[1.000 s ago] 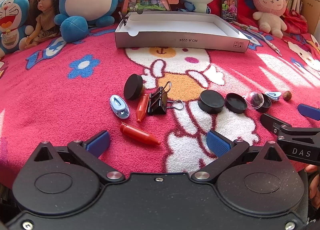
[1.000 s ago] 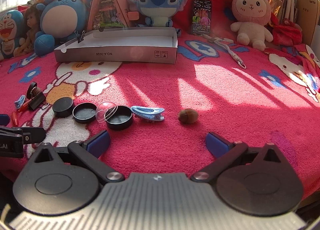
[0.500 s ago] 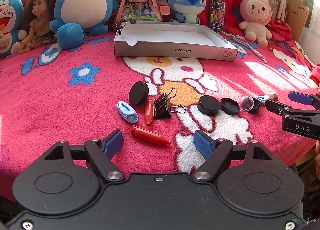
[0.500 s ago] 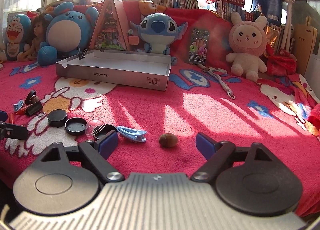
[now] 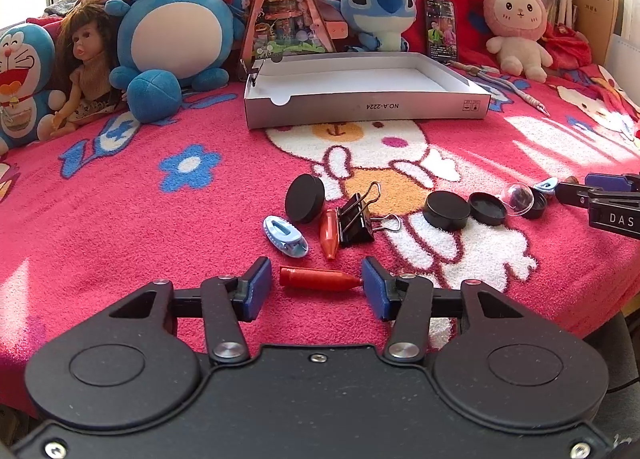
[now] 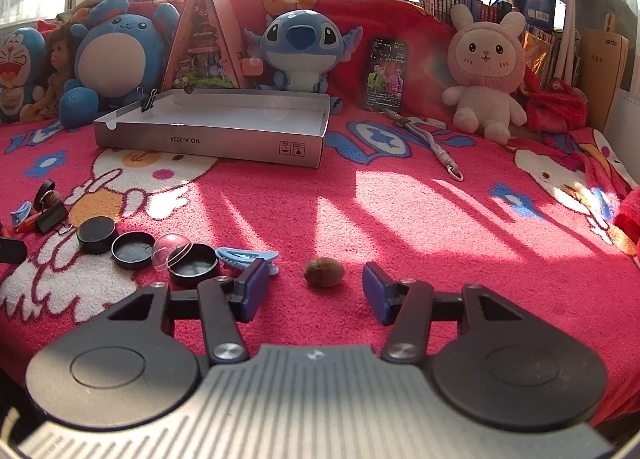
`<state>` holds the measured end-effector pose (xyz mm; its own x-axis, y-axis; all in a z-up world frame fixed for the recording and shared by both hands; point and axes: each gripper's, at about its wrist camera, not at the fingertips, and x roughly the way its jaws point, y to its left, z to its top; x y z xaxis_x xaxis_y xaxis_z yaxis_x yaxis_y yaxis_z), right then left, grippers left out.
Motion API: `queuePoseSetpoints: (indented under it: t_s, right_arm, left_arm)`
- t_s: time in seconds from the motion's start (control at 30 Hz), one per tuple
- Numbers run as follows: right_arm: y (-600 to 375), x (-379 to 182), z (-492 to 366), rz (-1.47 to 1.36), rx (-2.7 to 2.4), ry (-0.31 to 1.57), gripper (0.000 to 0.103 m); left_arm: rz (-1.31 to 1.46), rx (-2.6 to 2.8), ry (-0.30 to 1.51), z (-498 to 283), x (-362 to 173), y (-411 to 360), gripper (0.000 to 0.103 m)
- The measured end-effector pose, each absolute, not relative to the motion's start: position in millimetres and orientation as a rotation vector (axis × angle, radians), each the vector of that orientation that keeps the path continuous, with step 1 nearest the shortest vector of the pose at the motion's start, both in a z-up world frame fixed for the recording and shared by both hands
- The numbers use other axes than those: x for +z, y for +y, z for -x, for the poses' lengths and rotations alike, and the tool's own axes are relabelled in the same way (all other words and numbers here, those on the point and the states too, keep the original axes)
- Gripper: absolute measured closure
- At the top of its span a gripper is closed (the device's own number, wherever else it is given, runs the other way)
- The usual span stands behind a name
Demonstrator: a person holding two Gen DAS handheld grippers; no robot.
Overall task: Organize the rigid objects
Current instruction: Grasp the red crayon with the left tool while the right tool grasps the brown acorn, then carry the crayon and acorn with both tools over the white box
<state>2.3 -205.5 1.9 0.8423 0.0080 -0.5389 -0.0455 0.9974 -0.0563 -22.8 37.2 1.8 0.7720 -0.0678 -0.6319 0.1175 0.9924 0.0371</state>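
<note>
A pink blanket [image 5: 120,227] with cartoon cats and blue flowers covers the bed, and a row of soft toys [image 5: 176,39] and a doll [image 5: 86,67] leans along its far edge. In front of them lies a shallow grey box [image 5: 368,109], open at the top, with a small black clip pinched on its far left corner.

The left tool [image 5: 316,287] sits low over the near edge of the blanket. Its blue pads are closing on a red crayon [image 5: 316,279] that lies crosswise between them; the crayon's tip is at or touching the right pad, while a gap shows at the left pad, so it is not yet gripped. The right tool [image 6: 316,291] is also closing, with a small brown nut [image 6: 324,273] lying on the blanket between its pads, clear of both.

Just beyond the crayon lie a blue hair clip [image 5: 285,236], a second red crayon [image 5: 329,234], a black binder clip [image 5: 356,219] and a black round lid [image 5: 305,198] tilted on its edge. Further right sit a black round tin [image 5: 447,210], an open black lid [image 5: 487,208] and a clear plastic dome [image 5: 518,199] leaning on another black lid [image 6: 194,269]. A second blue hair clip [image 6: 246,257] lies just beside that lid, near the nut.
</note>
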Motion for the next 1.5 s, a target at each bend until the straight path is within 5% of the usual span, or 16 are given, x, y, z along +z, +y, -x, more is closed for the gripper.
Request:
queuePoseSetpoints:
  t_s: [0.4, 0.57, 1.5]
  right_arm:
    - [-208, 2, -9, 0.059, 0.039, 0.57, 0.054]
    - [-214, 2, -13, 0.041, 0.03, 0.586, 0.075]
    - [-204, 46, -45, -0.12, 0.141, 0.521, 0.075]
  left_arm:
    - [-0.007, -0.061, 0.666, 24, 3, 38, 0.06]
    - [0.008, -0.059, 0.66, 25, 7, 39, 0.061]
    - [0.098, -0.127, 0.562, -35, 63, 24, 0.061]
